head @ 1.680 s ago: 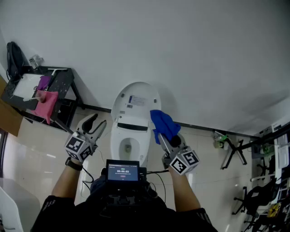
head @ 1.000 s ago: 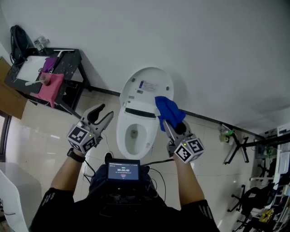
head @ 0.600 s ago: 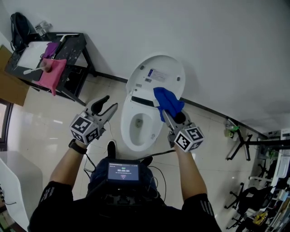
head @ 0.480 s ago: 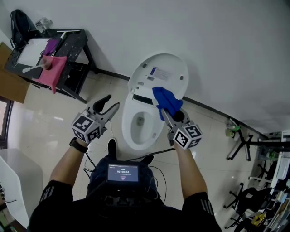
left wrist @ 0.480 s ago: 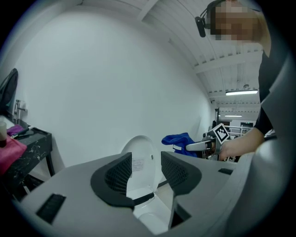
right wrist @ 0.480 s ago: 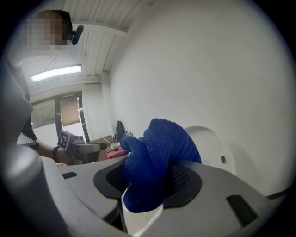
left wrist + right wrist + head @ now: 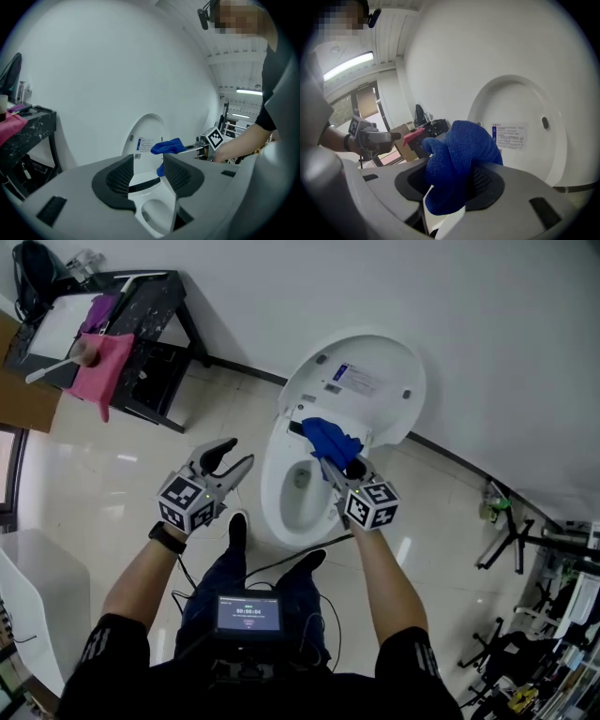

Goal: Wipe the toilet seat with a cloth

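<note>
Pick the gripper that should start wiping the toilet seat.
The right gripper: its jaws are shut on the blue cloth, held over the back of the toilet seat below the raised lid. The left gripper is open, nothing between its jaws, off to the toilet's side.

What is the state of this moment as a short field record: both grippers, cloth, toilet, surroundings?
left gripper: open, empty, held left of the toilet
right gripper: shut on bunched blue microfibre cloth
cloth position: over the rear of the white ceramic toilet bowl, in front of the raised lid; contact unclear
surroundings: pink cloth hanging from black table
</note>
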Motion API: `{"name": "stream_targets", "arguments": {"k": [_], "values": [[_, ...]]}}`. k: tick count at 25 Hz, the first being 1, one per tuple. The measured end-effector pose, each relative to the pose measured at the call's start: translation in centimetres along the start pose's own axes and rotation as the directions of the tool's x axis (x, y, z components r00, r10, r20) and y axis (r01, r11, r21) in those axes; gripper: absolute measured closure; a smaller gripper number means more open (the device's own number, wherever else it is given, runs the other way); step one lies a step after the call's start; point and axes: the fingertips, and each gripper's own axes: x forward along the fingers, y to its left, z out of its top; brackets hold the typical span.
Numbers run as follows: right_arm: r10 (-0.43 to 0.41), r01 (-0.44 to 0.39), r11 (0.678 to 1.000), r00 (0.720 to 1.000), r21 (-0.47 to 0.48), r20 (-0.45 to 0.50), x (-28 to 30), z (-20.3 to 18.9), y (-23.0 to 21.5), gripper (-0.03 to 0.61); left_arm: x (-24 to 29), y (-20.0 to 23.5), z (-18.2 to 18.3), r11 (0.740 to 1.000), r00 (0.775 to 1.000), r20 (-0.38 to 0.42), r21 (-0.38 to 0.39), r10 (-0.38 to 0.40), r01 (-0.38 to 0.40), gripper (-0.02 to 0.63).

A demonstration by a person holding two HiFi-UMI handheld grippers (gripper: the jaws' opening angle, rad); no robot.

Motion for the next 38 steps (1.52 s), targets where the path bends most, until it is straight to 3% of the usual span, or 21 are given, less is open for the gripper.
{"name": "stream_targets", "arguments": {"k": [10,17,27,31,35,38], "values": [[0.01,-0.002,0.999,0.982,0.046,-0.189,10.9,-10.9,-4.4,0.381,3.3,3.6,-6.9,0.995,0.997,-0.073,-0.095,0.014,-0.021,0.423],[0.005,0.005,1.0,0.943,0.029,-0.333,17.4,-18.3,-7.0,0.382,4.9,5.0,-10.7,0.991,0.995,-0.102,-0.128,0.013,-0.027,0.423],[-0.044,0.034,0.999,0.876,-0.03,-0.48,23.9,-27.4,-10.2,0.382,9.2,9.1,-19.1,0.965,0.985,-0.161,-0.246,0.057,-0.096,0.423],[-0.078,0.06,0.997,0.829,-0.049,-0.553,25.2,-30.4,-11.4,0.382,9.6,8.5,-20.0,0.961,0.985,-0.169,-0.262,0.045,-0.089,0.423],[-0.115,0.048,0.99,0.807,-0.129,-0.58,26.4,-31.5,-11.6,0.374,9.5,8.2,-20.0,0.962,0.986,-0.164,-0.261,0.035,-0.078,0.423],[-0.132,0.042,0.987,0.758,-0.155,-0.638,26.3,-32.8,-11.4,0.379,9.2,8.2,-20.1,0.964,0.986,-0.166,-0.256,0.036,-0.078,0.423]]}}
